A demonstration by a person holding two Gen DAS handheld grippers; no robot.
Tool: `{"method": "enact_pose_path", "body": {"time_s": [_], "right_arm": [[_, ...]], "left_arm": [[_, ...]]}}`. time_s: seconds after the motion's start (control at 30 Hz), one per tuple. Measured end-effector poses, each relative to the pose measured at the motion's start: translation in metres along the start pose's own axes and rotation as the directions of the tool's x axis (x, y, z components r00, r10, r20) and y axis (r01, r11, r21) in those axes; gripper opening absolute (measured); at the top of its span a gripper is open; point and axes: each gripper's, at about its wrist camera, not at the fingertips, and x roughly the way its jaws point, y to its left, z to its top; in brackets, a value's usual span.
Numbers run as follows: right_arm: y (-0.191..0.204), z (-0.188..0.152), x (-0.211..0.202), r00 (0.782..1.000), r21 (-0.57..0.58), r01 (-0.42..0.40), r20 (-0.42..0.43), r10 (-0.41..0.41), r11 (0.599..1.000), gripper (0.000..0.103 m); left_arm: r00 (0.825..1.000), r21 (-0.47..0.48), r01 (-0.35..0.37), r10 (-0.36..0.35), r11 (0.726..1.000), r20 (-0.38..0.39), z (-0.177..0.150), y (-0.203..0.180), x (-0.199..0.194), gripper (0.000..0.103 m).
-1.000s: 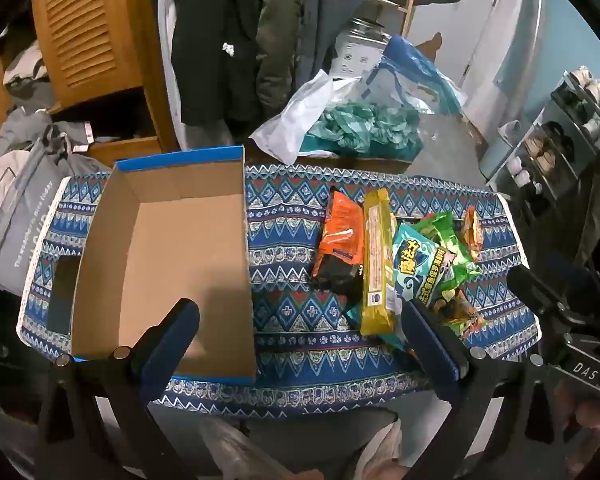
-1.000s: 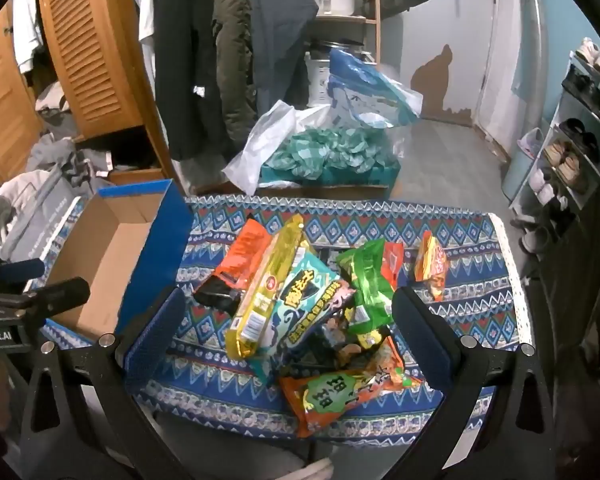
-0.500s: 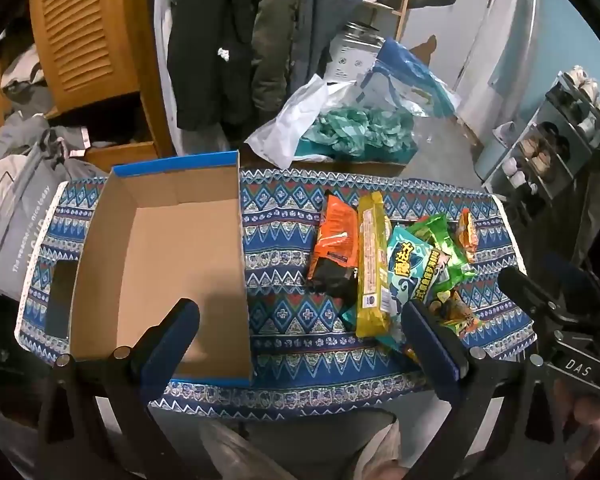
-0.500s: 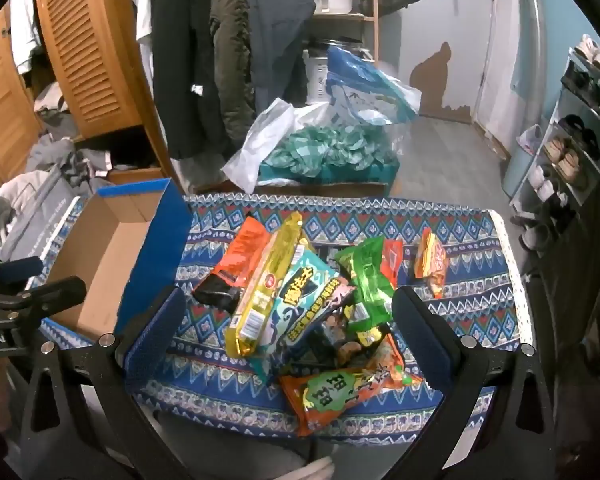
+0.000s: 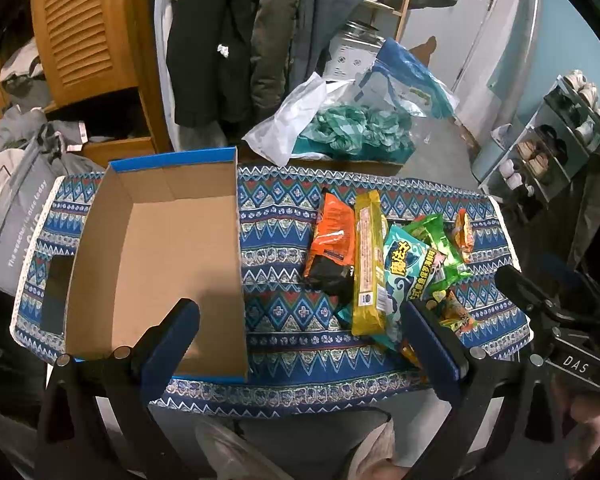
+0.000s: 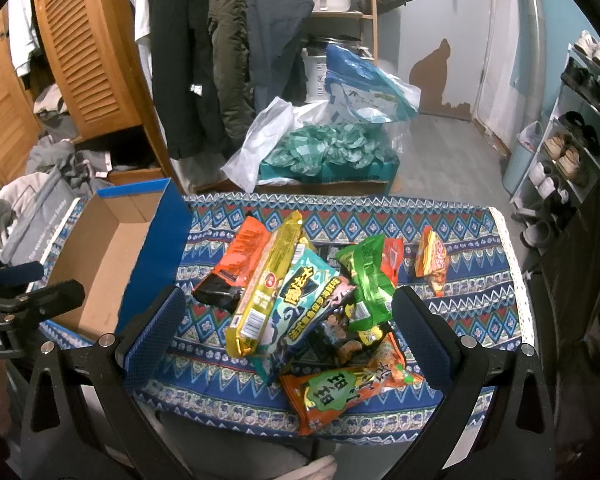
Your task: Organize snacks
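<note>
An empty cardboard box [image 5: 156,256] with a blue outside [image 6: 156,248] sits on the left of a patterned cloth-covered table [image 5: 276,240]. To its right lies a pile of snack packets: an orange-and-black one [image 5: 332,244], a long yellow one [image 6: 266,286], a teal one [image 6: 306,312], a green one [image 6: 368,280], an orange one [image 6: 348,390] at the near edge, and a small orange one [image 6: 430,260] apart on the right. My left gripper [image 5: 300,340] hovers open above the near table edge. My right gripper [image 6: 286,332] is open above the pile, holding nothing.
Behind the table stands a teal box with plastic bags [image 6: 328,148]. Coats [image 6: 204,52] hang beside a wooden louvred cupboard [image 6: 84,52] at the back left. A shoe rack [image 6: 572,148] lines the right wall. A grey bag [image 5: 16,208] lies left of the table.
Both views have drifted only slightly; the left gripper edged a little back and left. The packets and the box have not moved.
</note>
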Motion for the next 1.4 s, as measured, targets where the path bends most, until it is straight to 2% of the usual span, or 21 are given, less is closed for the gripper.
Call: {"method": "enact_pose_path", "body": {"time_s": [1.4], "right_arm": [[-0.0051,-0.0007,0.0011,1.0,0.009,-0.006,-0.007,0.007,1.0,0.101]], "left_arm": [[1.0,0.014,-0.012,0.012,1.0,0.002,-0.0042,-0.004,0.0032,0.102]]}}
